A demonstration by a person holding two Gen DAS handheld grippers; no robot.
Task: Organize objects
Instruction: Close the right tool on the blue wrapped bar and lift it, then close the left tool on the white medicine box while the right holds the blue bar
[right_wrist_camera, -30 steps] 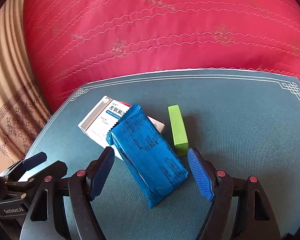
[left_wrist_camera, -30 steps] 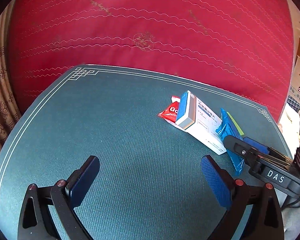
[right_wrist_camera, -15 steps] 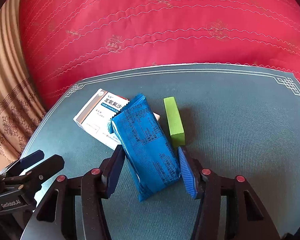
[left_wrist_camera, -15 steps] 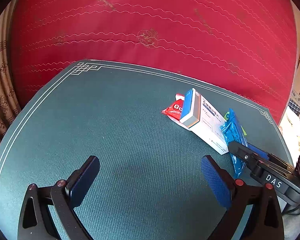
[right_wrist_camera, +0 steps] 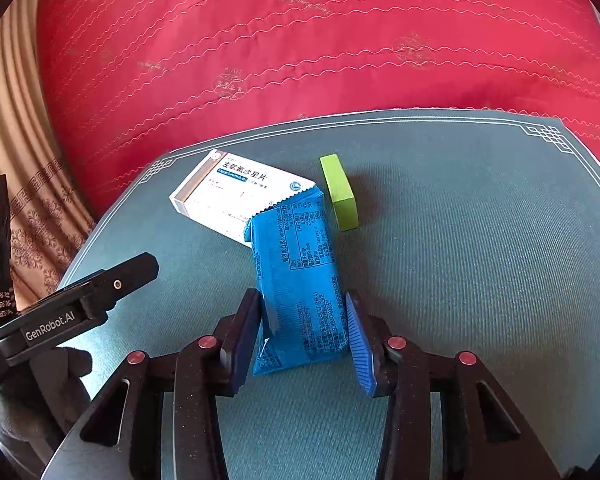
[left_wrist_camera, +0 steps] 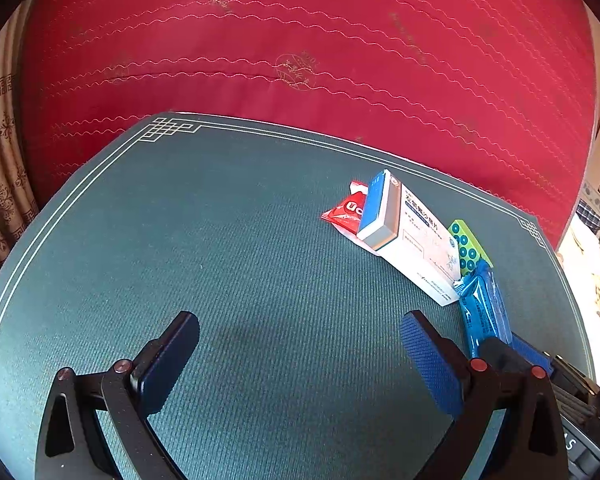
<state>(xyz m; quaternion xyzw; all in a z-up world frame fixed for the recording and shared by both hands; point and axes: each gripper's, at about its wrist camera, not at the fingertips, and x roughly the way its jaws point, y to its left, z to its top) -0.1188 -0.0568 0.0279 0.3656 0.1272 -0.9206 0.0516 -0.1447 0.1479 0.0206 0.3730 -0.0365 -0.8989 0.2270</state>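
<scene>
Blue snack pack (right_wrist_camera: 300, 280) pinched between pads of right gripper (right_wrist_camera: 302, 332), near end of pack in the grip, far end w/ crimped edge lying over corner of white medicine box (right_wrist_camera: 240, 192). Jaws just been closing; both pads now against pack sides, narrow stance. Pack printed side up, nutrition table visible, angled slightly left going away from cam. Same pack seen from left wrist cam at far right (left_wrist_camera: 482, 308), w/ right gripper's black finger at its near end.

White medicine box flat on green mat (right_wrist_camera: 480, 260), blue label strip + Chinese text on top, grey end panel facing left. Green block (right_wrist_camera: 339, 192) just right of box, apart from pack's far end by a small gap, long axis running away from cam. From left cam, block's top shows blue dot pattern (left_wrist_camera: 468, 246), sits behind box. Red sachet (left_wrist_camera: 346, 210) partly tucked under box's far end, white letters on it, only part visible.

Left gripper (left_wrist_camera: 300, 352) hovering over bare mat, jaws wide, nothing between pads, well left of the object cluster. Its black body w/ "GenRobot.AI" label (right_wrist_camera: 60, 320) visible in right cam, lower left; dark-gloved hand (right_wrist_camera: 40, 384) beneath it.

Mat w/ white border lines + fret corner motif. Red quilted cover (right_wrist_camera: 320, 48) behind mat; beige patterned curtain (right_wrist_camera: 28, 152) at left.
</scene>
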